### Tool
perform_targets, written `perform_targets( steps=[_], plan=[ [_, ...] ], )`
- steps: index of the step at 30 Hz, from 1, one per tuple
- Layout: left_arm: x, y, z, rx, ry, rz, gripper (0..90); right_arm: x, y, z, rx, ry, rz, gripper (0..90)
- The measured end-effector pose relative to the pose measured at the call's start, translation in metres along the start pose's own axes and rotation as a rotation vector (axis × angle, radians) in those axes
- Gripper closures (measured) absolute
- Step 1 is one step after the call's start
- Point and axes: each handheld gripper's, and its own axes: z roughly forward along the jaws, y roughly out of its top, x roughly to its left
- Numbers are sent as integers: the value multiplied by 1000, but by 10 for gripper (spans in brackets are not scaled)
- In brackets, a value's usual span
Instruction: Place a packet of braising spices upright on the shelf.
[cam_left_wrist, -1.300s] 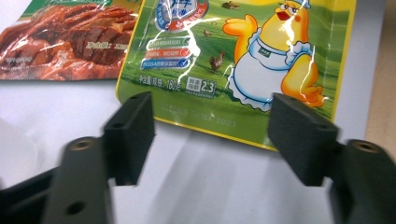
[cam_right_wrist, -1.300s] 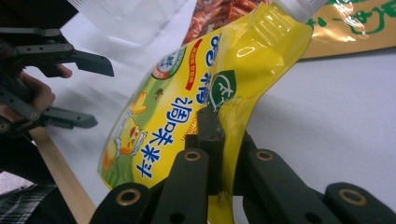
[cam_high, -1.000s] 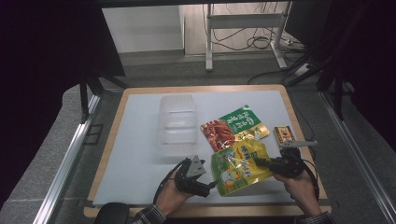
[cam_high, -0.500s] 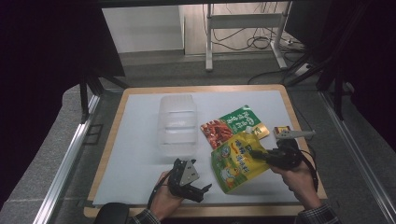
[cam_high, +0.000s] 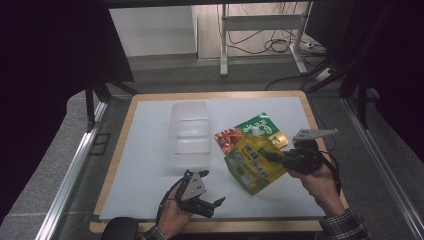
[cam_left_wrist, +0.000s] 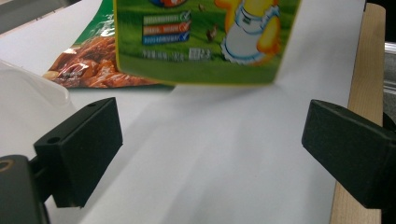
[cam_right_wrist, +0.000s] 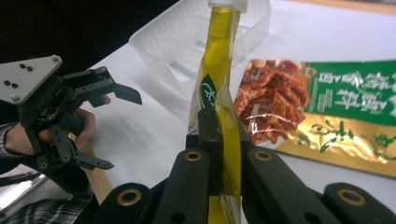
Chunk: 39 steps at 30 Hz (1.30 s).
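At the near edge of the table (cam_high: 150, 150), the left tongs (cam_high: 212, 206) are hanging low over the white sheet in a person's left hand (cam_high: 172, 215), jaws standing wide apart with nothing between them; they have just been opening. In the left gripper view, the 2 black pads (cam_left_wrist: 79, 154) are framing bare white surface, with the table's wooden rim running along 1 side.

Just beyond and to the right, the right tongs (cam_high: 272, 156) are clamping the edge of a yellow-green spouted pouch (cam_high: 252, 162), the person's right hand (cam_high: 317, 182) gripping the tool behind it. The pouch is hanging tilted above the right half of the table, its lower corner pointing toward the near edge and its white cap (cam_high: 256, 131) toward the far side. In the right gripper view, the jaws are pressing flat on both faces of the pouch (cam_right_wrist: 219, 116), which is showing edge-on and upright between them.

Behind the pouch, a green and gold snack packet (cam_high: 250, 132) with a reddish picture is lying flat on the white sheet, partly covered by the pouch in the high view.

Farther left, near the middle of the table, a clear plastic container (cam_high: 190, 132) is sitting open and apart from the packet.
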Motion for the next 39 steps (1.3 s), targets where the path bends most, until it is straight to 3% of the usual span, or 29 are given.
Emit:
perform_targets(
  steps=[1, 5, 21, 29, 39],
  plan=[
    [0, -1, 0, 8, 6, 0, 35, 2, 5, -1, 5, -18, -31, 889],
    [1, -2, 0, 16, 10, -6, 27, 3, 11, -1, 9, -40, -57, 889],
    [6, -3, -2, 18, -18, -53, 0, -4, 34, 5, -21, -38, -79, 889],
    [6, -4, -6, 34, -1, -58, 0, -8, 46, 12, -37, -21, -91, 889],
    [5, -6, -9, 49, 9, -63, 0, -11, 62, 24, -39, -37, -109, 889]
  ],
)
